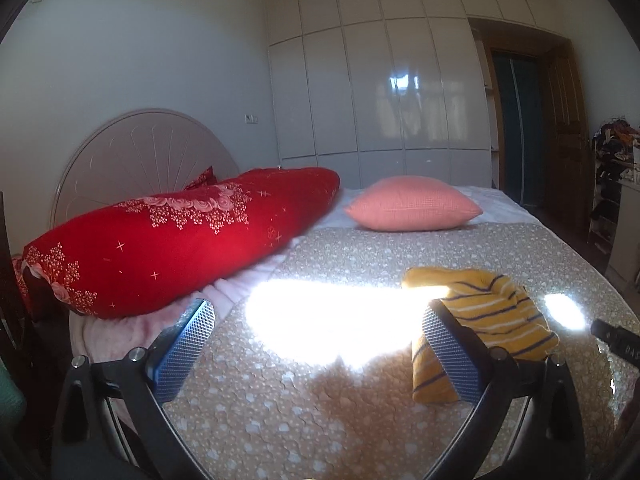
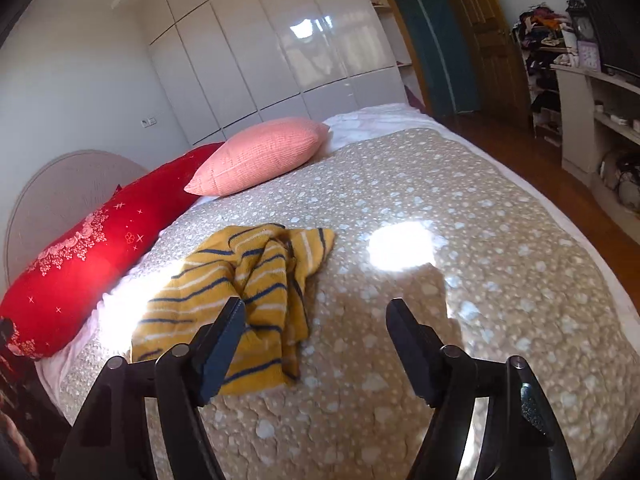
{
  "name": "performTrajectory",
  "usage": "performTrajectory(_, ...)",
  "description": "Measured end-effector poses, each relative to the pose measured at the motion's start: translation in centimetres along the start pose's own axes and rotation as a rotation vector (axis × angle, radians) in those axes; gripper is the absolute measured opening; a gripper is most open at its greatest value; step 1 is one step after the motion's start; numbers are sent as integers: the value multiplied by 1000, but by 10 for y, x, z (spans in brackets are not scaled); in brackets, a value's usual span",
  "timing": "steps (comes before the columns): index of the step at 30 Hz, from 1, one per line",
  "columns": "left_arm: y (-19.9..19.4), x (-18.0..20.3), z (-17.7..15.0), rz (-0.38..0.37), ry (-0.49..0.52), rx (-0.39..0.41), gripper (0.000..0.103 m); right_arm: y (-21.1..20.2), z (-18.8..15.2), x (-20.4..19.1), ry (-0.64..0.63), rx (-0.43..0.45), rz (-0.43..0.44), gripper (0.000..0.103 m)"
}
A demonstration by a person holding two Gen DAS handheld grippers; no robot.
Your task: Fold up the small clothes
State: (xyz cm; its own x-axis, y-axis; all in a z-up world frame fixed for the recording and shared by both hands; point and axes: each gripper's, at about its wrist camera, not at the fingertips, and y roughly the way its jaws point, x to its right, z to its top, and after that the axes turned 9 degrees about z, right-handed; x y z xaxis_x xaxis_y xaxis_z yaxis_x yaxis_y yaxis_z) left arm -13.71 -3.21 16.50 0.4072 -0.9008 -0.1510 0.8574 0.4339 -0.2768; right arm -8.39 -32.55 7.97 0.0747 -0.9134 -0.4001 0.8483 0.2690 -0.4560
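A crumpled yellow garment with navy and white stripes (image 1: 492, 316) lies on the beige spotted bedspread (image 1: 320, 400). In the right wrist view the garment (image 2: 240, 292) lies left of centre on the bedspread (image 2: 440, 240). My left gripper (image 1: 318, 312) is open and empty above the bedspread; its right finger stands in front of the garment's near left part. My right gripper (image 2: 316, 308) is open and empty, its left finger over the garment's near edge. The tip of the right gripper shows at the right edge of the left wrist view (image 1: 612, 340).
A long red floral bolster (image 1: 172, 240) and a pink pillow (image 1: 412, 204) lie at the head of the bed. A white wardrobe (image 1: 380, 92) stands behind. Cluttered shelves (image 2: 580, 80) and wooden floor (image 2: 540, 160) are to the right. Bright sun patches fall on the bedspread.
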Motion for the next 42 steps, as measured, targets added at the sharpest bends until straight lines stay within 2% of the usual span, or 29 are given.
performTrajectory(5, -7, 8, 2, -85, 60, 4, 103, -23, -49, 0, 43, 34, -113, 88)
performTrajectory(10, -14, 17, -2, -131, 86, -34, 103, -5, -53, -1, -17, 24, -199, 88)
performTrajectory(12, -16, 19, -3, -140, 78, -54, 103, -2, -55, 0, -22, 20, -203, 88)
performTrajectory(15, -12, 27, -7, -171, 87, -120, 103, 5, -57, -3, -61, -8, -226, 90)
performTrajectory(18, -1, 38, -21, -197, 100, -244, 103, 12, -58, -8, -112, -35, -239, 90)
performTrajectory(21, 2, 51, -37, -183, 143, -302, 103, 17, -60, -11, -130, -55, -231, 92)
performTrajectory(26, -1, 66, -52, -132, 238, -299, 103, 23, -61, -18, -158, -77, -211, 93)
performTrajectory(42, 6, 73, -65, -89, 334, -306, 103, 34, -67, -24, -167, -122, -204, 95)
